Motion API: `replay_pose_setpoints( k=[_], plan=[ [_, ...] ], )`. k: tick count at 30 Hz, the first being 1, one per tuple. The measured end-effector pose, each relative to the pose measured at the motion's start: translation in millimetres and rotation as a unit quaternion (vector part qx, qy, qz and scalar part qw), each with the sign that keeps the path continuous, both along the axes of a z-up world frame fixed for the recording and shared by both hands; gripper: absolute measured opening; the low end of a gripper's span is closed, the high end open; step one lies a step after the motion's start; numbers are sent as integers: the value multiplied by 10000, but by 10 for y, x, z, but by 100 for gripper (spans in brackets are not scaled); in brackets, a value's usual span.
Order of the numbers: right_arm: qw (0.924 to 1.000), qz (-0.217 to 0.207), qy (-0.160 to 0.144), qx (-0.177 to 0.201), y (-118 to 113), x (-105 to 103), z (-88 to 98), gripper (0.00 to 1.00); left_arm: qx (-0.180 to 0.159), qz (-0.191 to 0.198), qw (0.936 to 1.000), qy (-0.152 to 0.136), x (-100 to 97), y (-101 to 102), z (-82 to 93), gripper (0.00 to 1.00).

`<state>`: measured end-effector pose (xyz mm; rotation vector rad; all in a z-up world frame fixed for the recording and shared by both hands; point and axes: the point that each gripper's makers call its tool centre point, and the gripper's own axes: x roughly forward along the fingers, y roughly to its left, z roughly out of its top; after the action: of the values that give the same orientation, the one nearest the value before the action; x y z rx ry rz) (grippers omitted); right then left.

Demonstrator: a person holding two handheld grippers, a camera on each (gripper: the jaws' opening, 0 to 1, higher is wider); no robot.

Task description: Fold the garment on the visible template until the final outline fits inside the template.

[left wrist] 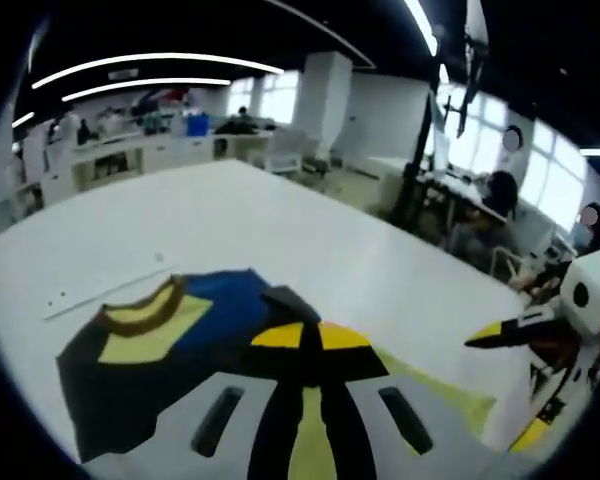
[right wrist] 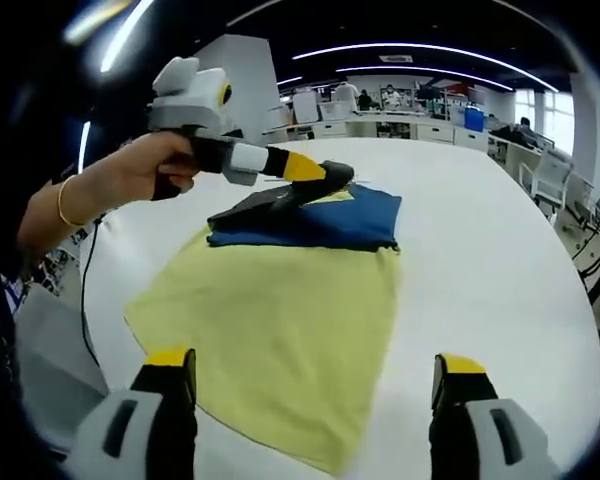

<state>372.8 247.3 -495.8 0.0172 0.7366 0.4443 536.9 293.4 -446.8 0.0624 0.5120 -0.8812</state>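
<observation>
The shirt (right wrist: 310, 225) lies flat on the white table (right wrist: 500, 260), straight ahead of the right gripper (right wrist: 315, 385) and well past its tips; it is yellow, blue and black; its near part is a wide yellow sheet that runs from close to the right gripper's tips up to a blue band folded across the far end; the long way of the shirt runs away from the right gripper, and the blue fold lies across that line; a black flap sits on top of the blue band.

In the left gripper view the shirt (left wrist: 160, 340) lies just under and past the left gripper (left wrist: 305, 335); the collar, a brown and yellow ring, sits to the left of the tips and opens toward the far side of the table; blue cloth lies beside it, black cloth nearer.

The left gripper's black and yellow jaws are pressed together on the black flap; in the right gripper view a hand (right wrist: 165, 165) holds this gripper (right wrist: 330, 178) over the blue fold.

The right gripper's two jaws stand wide apart with nothing between them, above the near yellow edge.

Far behind the table there are desks (left wrist: 130, 150) and windows (left wrist: 500, 130).
</observation>
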Motion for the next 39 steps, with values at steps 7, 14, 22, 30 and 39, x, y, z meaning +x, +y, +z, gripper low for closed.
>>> replay_pose_setpoints(
  k=[7,14,22,30,39],
  plan=[
    [10000,-80,26,26,-43,-8,-31,99,-107,-54,9997,206,-46,-91,-226,2],
    [9998,-193,39,27,-117,-24,-43,99,-18,-315,9994,161,-160,-195,-361,18],
    [9989,-363,7,285,-107,35,-19,96,13,-393,9992,-67,-158,-96,-289,44],
    [9973,-441,-52,577,-75,220,72,89,27,-178,9991,-378,-22,187,-95,71],
    [9975,-372,-179,579,-51,499,150,82,227,8,9976,-660,67,584,-5,94]
  ],
)
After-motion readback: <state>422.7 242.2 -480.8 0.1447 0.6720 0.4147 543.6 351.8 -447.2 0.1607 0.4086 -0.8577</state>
